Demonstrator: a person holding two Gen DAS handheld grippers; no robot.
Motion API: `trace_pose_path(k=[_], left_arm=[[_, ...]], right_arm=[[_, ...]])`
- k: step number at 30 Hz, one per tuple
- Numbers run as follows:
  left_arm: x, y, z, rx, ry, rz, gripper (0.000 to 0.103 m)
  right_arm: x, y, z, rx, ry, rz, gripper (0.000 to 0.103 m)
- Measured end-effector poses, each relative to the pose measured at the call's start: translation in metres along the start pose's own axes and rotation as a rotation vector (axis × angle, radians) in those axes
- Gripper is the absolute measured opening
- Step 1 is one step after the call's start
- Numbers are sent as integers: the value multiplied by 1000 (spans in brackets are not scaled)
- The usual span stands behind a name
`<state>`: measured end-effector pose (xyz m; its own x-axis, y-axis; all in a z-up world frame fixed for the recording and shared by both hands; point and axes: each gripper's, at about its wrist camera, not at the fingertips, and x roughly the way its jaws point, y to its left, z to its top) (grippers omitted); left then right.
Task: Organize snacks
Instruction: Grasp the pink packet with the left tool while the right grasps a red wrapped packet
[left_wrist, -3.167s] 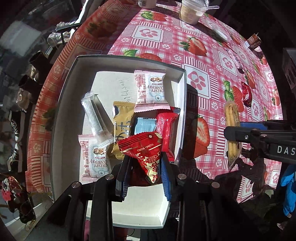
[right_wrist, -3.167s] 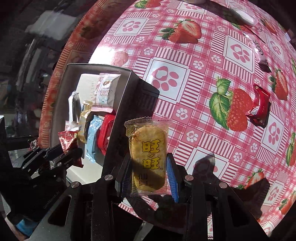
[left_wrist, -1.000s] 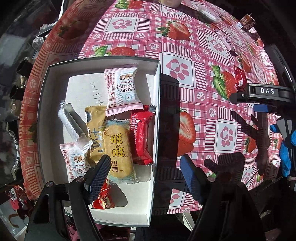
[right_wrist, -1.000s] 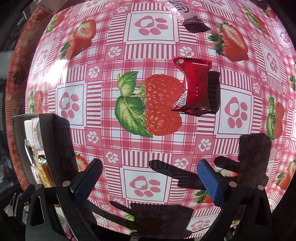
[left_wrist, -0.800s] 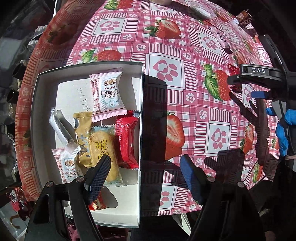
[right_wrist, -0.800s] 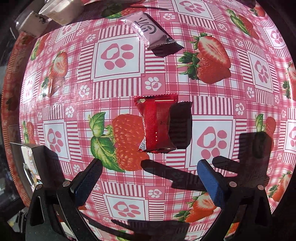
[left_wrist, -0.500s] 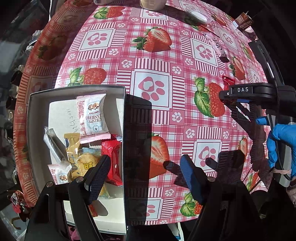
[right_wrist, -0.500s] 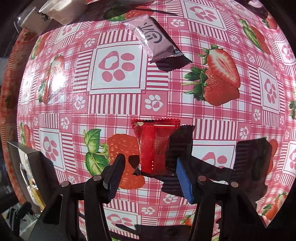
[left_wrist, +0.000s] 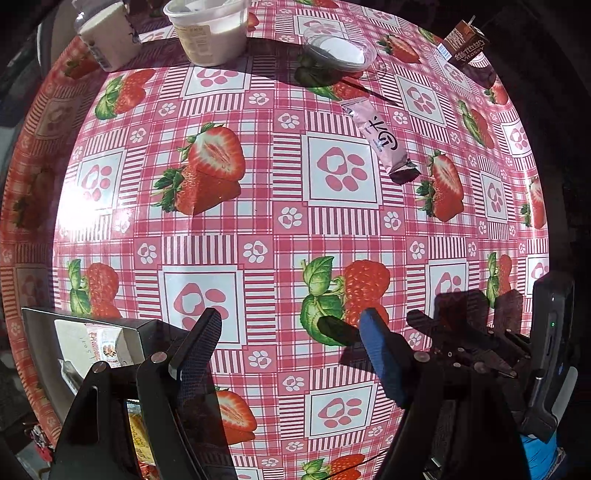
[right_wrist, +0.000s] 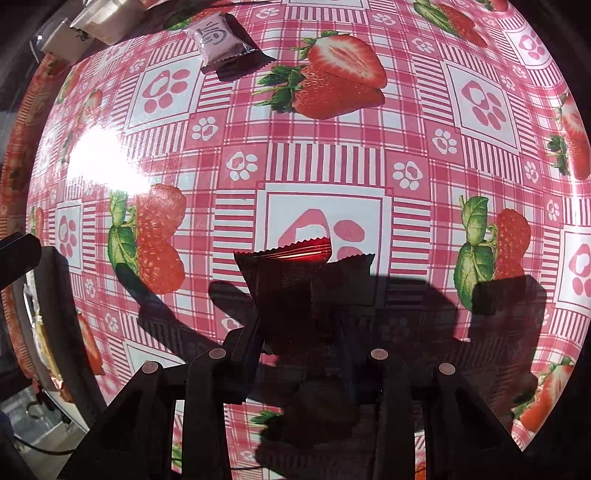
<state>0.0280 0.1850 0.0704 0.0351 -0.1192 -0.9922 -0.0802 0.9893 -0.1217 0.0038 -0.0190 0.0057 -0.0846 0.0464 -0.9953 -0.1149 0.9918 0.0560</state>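
Note:
My right gripper (right_wrist: 299, 332) is shut on a red snack packet (right_wrist: 295, 273), which stands up between its jaws, mostly in shadow, just over the strawberry tablecloth. My left gripper (left_wrist: 291, 350) is open and empty above the cloth, right of the white snack box (left_wrist: 44, 317). The box holds several packets, among them a pink-white cranberry packet (left_wrist: 109, 345) and a yellow rice cracker (left_wrist: 138, 435). The box edge (right_wrist: 55, 295) also shows at the left of the right wrist view. A pink snack bar (left_wrist: 380, 136) lies on the cloth far ahead; it also shows in the right wrist view (right_wrist: 218, 37).
At the table's far edge stand a white tub (left_wrist: 210, 29), a small bottle (left_wrist: 107, 40), a clear lid (left_wrist: 340, 50) and a brown drink carton (left_wrist: 463, 44). The right gripper's body (left_wrist: 491, 354) sits at the lower right of the left wrist view.
My right gripper closed on the red packet and lifted its end off the cloth. My left gripper swung right and forward, away from the box, staying open.

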Motion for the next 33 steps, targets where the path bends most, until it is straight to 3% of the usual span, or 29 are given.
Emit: trace_pose_path(k=[4,5,6,8,12,16,22,26,28,31,32,33], left_arm=[[13,-19,28,8,1,0,80],[17,-23,34,4,4,-2,80],[21,-26,40,-2,6,-7,80],[30,-31,51,-20,11,-19,80],[41,-37,71,-73,4,-49,80],[49,-46,93,-106,-20,-42,80],[71,-64,124,-113,-37,33,81],[79,-76,134,-99,-38,123,81],[78,-80,134,-88,-50,128,78],[74,-92,132,-35,-85,129,53],[72,-95,129,-3,-92,134,36],[72,-99,124,31,-94,141,27]], right_arm=[[4,-23,-27,6,12,-15,40],[4,-26,-31,5,13,-23,50],[5,-30,-36,9,9,-38,75],[5,-38,-44,20,-22,-60,102],[23,-53,-68,60,30,-23,102],[26,-54,-82,34,-17,-62,103],[27,-48,-86,31,-23,-62,103],[24,-44,-84,30,-24,-63,103],[19,-32,-80,28,-26,-64,103],[18,-27,-81,25,-24,-65,103],[18,-26,-81,25,-23,-65,103],[17,-28,-81,26,-23,-65,103]])
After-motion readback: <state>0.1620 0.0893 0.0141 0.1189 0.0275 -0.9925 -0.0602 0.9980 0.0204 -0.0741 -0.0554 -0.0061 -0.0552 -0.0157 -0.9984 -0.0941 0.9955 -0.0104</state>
